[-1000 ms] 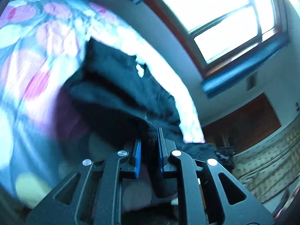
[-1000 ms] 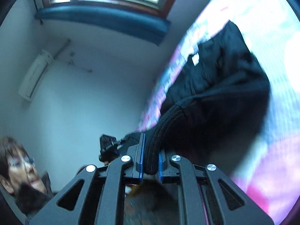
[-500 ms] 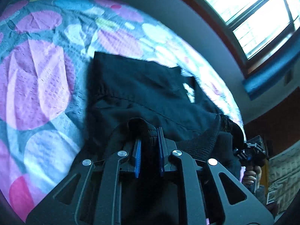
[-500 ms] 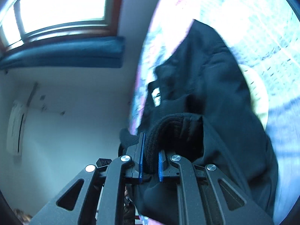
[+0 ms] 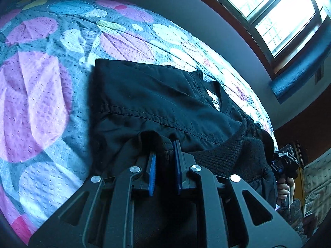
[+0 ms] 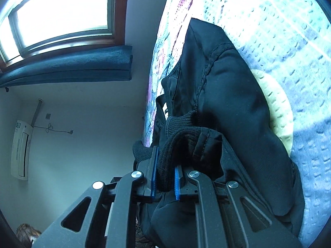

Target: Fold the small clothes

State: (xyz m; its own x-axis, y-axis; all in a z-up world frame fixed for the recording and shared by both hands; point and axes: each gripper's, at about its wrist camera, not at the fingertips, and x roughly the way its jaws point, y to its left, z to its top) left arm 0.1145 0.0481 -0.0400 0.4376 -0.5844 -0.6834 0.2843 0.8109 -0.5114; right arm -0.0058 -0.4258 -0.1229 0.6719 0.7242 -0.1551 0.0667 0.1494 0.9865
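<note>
**Black jacket pinched at both ends over a dotted bedspread**

Black fabric fills the narrow gap between the blue pads of the left gripper, which is clamped on a bunched fold of the jacket near its lower edge. The right gripper is likewise clenched, its pads squeezing a thick roll of ribbed knit trim with smooth shell cloth bulging over the right-hand finger.

Outward from the left grip, the jacket lies across the bedspread, its far part flat and its near part lifted toward the jaws. A stitched seam runs across it, and a white label shows inside the ribbed collar at the far side. To the right of that view the ribbed hem rises in a ridge, and beyond it a hand grips the handle of the other tool.

From the right wrist view, the jacket drapes away along the bed, a curved seam crossing its shoulder, with a pale yellow dot of the bedspread showing just beside it. The bedspread carries large pink, white, blue and yellow circles on grey quilting.

Farther out stand a bright window in a wooden frame, a blue padded ledge under it, and a white air conditioner on the wall.
</note>
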